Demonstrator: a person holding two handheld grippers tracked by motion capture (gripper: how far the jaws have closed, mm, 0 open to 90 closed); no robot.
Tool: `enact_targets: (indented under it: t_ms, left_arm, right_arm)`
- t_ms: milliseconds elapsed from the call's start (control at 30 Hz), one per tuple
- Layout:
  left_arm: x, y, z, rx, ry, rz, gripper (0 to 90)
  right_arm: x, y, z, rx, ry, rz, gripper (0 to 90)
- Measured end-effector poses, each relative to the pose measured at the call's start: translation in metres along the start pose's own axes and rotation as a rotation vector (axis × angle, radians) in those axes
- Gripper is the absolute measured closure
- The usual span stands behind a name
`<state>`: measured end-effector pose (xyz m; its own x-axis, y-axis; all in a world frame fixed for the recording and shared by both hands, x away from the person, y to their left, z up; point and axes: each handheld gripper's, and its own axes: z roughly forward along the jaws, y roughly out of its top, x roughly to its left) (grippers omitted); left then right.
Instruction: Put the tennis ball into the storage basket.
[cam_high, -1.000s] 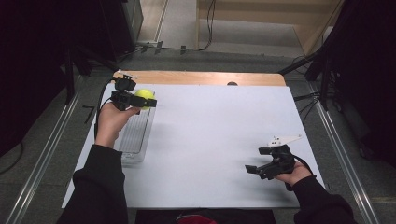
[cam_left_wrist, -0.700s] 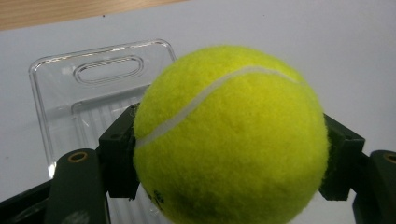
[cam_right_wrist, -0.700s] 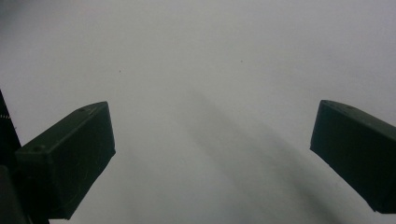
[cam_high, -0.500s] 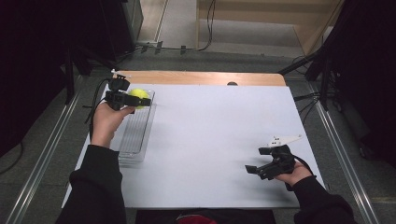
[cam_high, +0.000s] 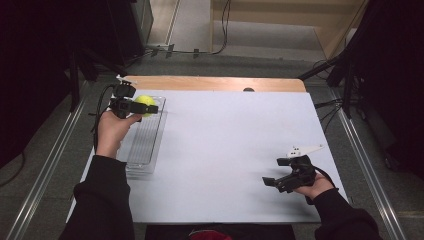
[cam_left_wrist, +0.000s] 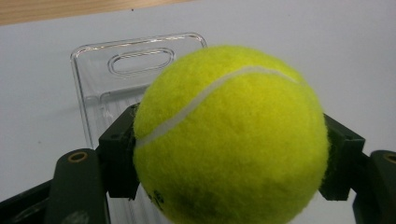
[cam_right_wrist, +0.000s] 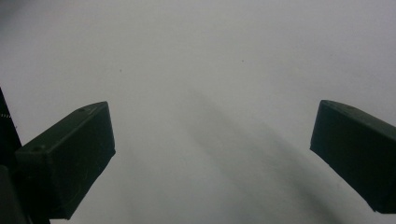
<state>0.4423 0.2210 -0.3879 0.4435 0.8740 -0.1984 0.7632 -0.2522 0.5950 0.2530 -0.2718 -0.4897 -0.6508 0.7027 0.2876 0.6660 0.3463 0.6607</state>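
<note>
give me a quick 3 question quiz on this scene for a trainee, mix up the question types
1. True or false: the left hand-held gripper is shut on the tennis ball.
2. Multiple choice: the clear plastic tray lies at which side of the white table top in the high view? A) left B) right C) middle
3. Fill the blank: the jaws of the right hand-held gripper stand ____ with nothing between them.

Key
1. True: a jaw presses each side of the ball.
2. A
3. open
</note>
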Motion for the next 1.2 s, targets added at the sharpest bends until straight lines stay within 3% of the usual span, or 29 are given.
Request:
enact_targets:
  t_ms: [233,767,1200]
  left_arm:
    - [0.003,-0.002,0.003,-0.009,0.013,-0.005,26.5]
    - [0.007,-0.005,0.019,0.036,0.031,-0.013,26.4]
    - [0.014,-0.010,0.029,0.060,0.039,-0.049,26.3]
  right_arm:
    - [0.000,0.000,-0.001,-0.002,0.000,0.003,0.0]
    - [0.000,-0.002,-0.002,0.001,-0.002,0.003,0.0]
    - [0.000,-0.003,-0.002,0.002,0.001,0.000,0.0]
